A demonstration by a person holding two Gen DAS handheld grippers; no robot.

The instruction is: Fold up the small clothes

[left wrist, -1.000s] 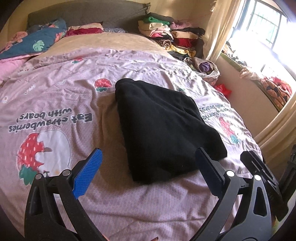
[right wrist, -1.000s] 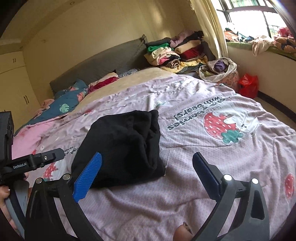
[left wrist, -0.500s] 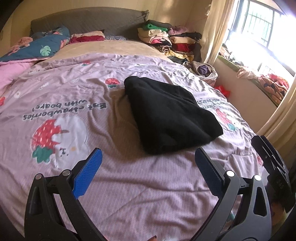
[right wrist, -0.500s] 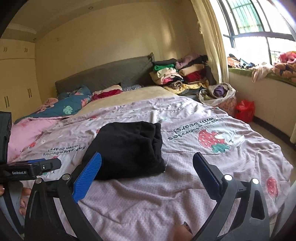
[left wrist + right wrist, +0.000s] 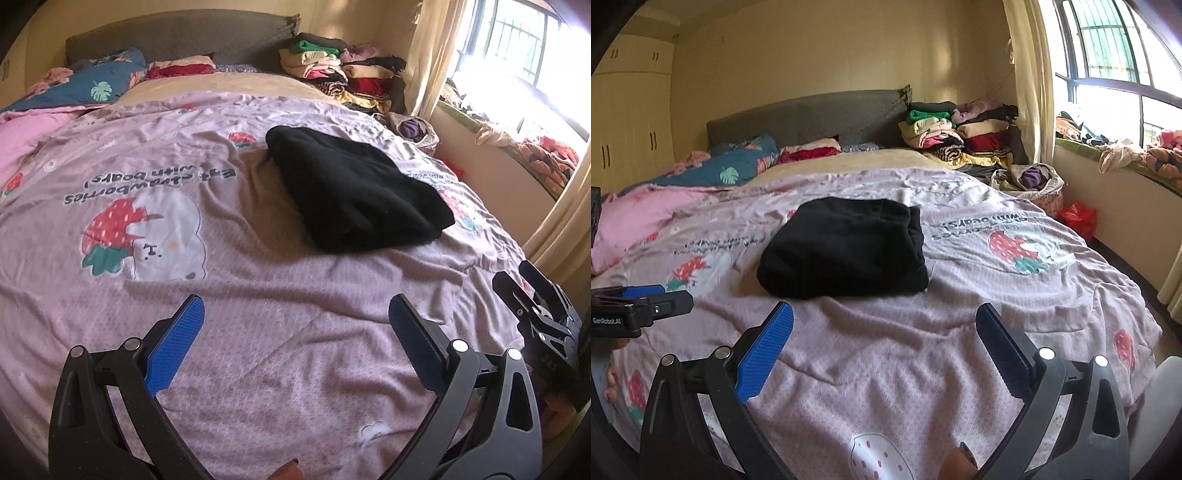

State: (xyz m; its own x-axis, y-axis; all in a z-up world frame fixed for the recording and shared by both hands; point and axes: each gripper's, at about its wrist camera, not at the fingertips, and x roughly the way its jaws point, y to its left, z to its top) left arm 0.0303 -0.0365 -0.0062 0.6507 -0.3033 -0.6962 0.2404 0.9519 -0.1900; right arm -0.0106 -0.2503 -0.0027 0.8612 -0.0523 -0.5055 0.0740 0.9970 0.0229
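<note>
A black garment (image 5: 354, 192) lies folded in a thick flat stack on the pink strawberry-print bedspread (image 5: 258, 302); it also shows in the right wrist view (image 5: 846, 247). My left gripper (image 5: 295, 314) is open and empty, held back over the bedspread well short of the garment. My right gripper (image 5: 884, 321) is open and empty, also short of the garment, near the foot of the bed. The left gripper's side shows at the left edge of the right wrist view (image 5: 635, 306). The right gripper's side shows at the right edge of the left wrist view (image 5: 543, 314).
A pile of folded clothes (image 5: 956, 133) sits at the bed's head by the curtain. A blue floral pillow (image 5: 738, 166) and a pink blanket (image 5: 639, 218) lie at the left. A cloth bag (image 5: 1030, 181) and a red bag (image 5: 1078, 218) stand on the floor by the window ledge.
Both grippers have pulled back from the black garment and risen, so it looks smaller and farther away. Both stay open and empty. The garment has not moved.
</note>
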